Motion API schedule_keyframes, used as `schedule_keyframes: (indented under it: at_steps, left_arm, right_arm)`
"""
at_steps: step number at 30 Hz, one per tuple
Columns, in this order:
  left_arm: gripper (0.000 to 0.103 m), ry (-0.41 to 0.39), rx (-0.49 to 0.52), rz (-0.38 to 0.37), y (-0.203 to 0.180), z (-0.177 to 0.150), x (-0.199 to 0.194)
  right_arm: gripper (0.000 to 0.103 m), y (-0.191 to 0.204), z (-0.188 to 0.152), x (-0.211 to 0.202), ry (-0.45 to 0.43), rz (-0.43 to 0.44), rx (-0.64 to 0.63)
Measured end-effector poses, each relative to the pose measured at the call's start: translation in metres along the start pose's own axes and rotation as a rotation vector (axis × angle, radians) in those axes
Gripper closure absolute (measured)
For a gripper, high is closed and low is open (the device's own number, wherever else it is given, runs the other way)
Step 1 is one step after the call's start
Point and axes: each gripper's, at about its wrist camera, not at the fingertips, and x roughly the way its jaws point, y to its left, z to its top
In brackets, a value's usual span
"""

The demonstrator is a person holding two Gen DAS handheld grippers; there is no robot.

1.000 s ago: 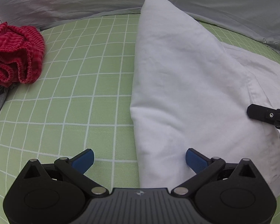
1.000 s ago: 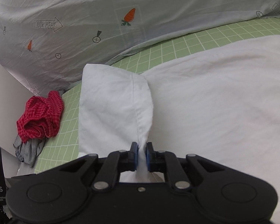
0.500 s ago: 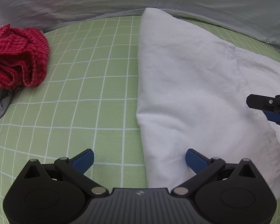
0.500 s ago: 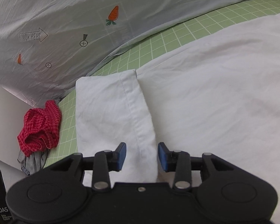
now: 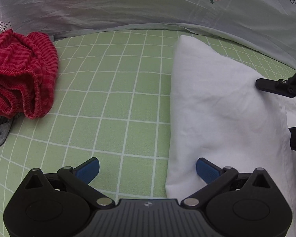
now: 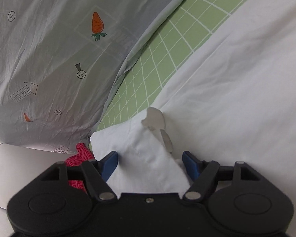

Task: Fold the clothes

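One fold lying done: white shirt (image 5: pixel 217 106) resting on the green sheet (image 5: pixel 112 98), right side. Right gripper (image 6: pixel 150 164) opening, cloth peak between the jaws, pads not pressing. Left gripper (image 5: pixel 148 167) standing wide, empty, over the shirt's near-left edge. Remaining: further folds; red garment (image 5: pixel 21 75) waiting crumpled, far left.

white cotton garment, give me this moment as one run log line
white cotton garment: sleeve folded over | right gripper: jaws opening, cloth between, unpressed | left gripper: open, empty
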Motion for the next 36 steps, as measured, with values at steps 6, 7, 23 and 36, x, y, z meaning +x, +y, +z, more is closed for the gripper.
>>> schedule_keyframes:
  at_steps: [6,7,23,36]
  left_arm:
    - [0.0,-0.005,-0.014,0.003,-0.003,0.02,0.011]
    - [0.0,-0.009,-0.012,0.001,-0.004,0.021,0.011]
    - [0.0,0.001,0.0,-0.041,-0.016,0.001,0.009]
    - [0.0,0.013,0.005,-0.04,-0.017,-0.028,-0.009]
  right_arm:
    - [0.077,0.014,-0.004,0.0,-0.011,-0.001,-0.064]
    - [0.08,0.02,-0.005,-0.005,-0.035,-0.011,-0.093]
    - [0.054,0.027,-0.016,-0.058,-0.195,-0.291,-0.335]
    - [0.053,0.019,-0.09,-0.076,-0.051,-0.373,-0.379]
